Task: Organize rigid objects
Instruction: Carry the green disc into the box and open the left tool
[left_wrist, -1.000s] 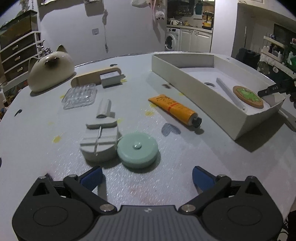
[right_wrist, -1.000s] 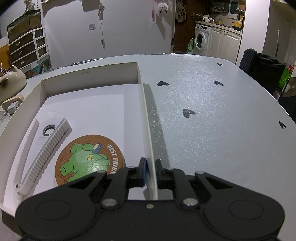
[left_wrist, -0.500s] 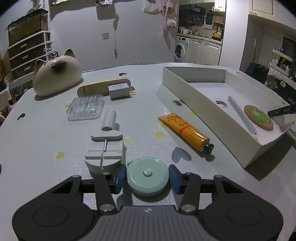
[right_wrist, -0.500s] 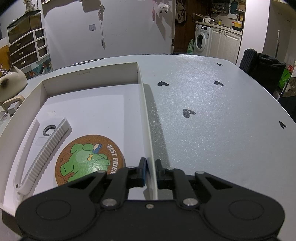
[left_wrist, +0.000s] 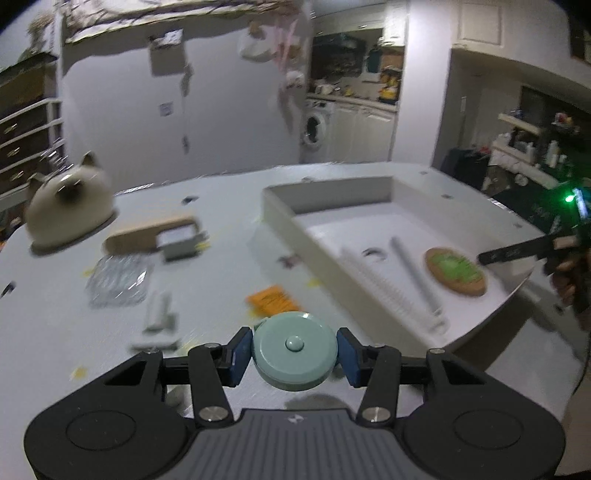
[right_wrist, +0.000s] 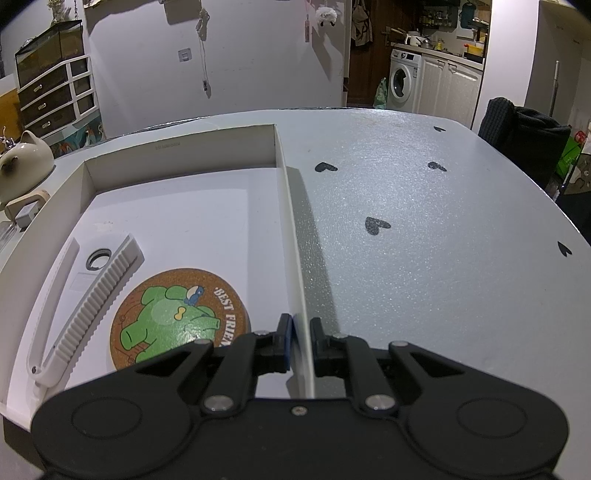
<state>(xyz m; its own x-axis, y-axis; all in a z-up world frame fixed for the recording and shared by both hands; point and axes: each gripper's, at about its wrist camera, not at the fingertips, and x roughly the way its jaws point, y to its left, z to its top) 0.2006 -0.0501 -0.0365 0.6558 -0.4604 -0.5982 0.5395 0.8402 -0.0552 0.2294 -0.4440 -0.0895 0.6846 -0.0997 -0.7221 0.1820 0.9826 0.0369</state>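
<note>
My left gripper is shut on a round mint-green disc and holds it above the table, left of the white box. The box holds a white comb-like piece and a cork coaster with a green figure, which also shows in the left wrist view. My right gripper is shut on the box's right wall near its front corner.
On the table left of the box lie an orange tube, a grey-white gadget, a clear blister tray, a wooden board with a grey block and a cat-shaped ceramic. The view is motion-blurred.
My left gripper closed on the green disc and lifted it off the table, moving toward the box. My right gripper has stayed still on the box wall.
</note>
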